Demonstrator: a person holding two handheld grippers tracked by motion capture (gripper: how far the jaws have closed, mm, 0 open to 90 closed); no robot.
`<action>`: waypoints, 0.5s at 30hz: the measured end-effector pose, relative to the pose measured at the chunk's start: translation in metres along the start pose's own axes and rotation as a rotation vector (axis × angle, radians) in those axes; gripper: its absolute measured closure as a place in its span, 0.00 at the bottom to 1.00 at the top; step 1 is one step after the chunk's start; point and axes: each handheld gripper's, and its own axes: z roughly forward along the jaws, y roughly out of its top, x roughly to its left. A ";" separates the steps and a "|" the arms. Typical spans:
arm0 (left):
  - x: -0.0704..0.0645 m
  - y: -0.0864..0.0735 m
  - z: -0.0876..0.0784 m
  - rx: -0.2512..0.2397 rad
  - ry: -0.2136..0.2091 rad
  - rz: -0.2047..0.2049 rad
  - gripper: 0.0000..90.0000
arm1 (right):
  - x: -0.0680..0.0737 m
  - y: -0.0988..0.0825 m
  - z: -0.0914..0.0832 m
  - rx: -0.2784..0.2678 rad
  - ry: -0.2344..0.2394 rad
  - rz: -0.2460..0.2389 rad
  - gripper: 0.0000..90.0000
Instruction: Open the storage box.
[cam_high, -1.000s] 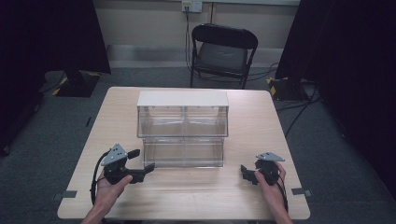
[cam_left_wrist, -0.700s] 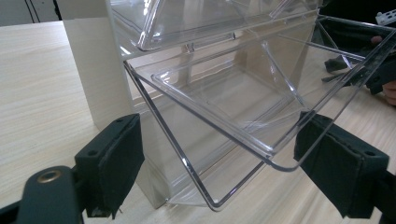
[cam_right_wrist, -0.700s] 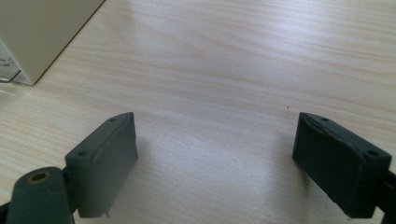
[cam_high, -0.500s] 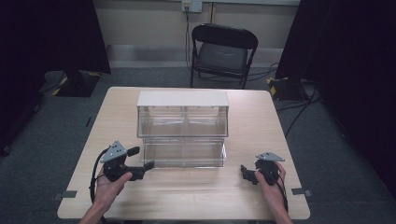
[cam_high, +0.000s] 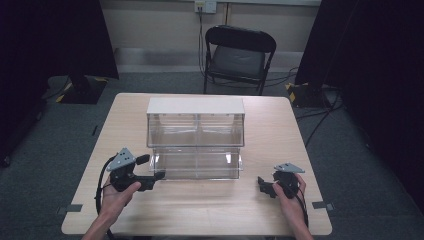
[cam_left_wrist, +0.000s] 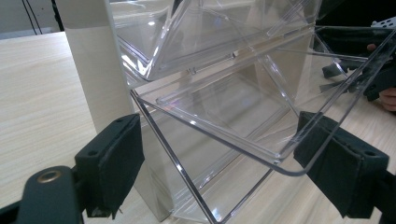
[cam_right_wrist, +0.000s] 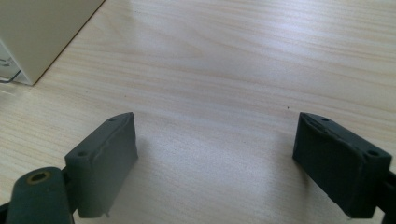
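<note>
A clear plastic bin cabinet (cam_high: 196, 135) with a white top stands mid-table. It has two upper bins side by side and a wide lower bin (cam_high: 197, 165) that sticks out toward me. My left gripper (cam_high: 151, 168) sits at the lower bin's left front corner, open. In the left gripper view the tilted-out clear rim of the lower bin (cam_left_wrist: 219, 135) runs between the two pads of my left gripper (cam_left_wrist: 226, 175) without either pad touching it. My right gripper (cam_high: 264, 186) is open, off the cabinet's right front. In its own view my right gripper (cam_right_wrist: 229, 163) hangs over bare wood.
The wooden table (cam_high: 280, 125) has free room on both sides of the cabinet and along its front edge. A black folding chair (cam_high: 239, 55) stands beyond the far edge. The cabinet's white side wall (cam_right_wrist: 37, 32) is at the upper left in the right gripper view.
</note>
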 end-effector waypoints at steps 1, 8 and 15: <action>0.000 0.000 0.000 0.000 0.000 0.000 0.17 | 0.000 0.000 0.000 0.000 0.000 0.000 0.14; 0.000 0.002 -0.001 0.002 -0.002 0.005 0.17 | 0.000 0.000 0.000 0.000 0.000 0.000 0.14; 0.000 0.003 -0.001 0.001 0.002 0.014 0.17 | 0.000 0.000 0.000 0.000 0.000 0.000 0.14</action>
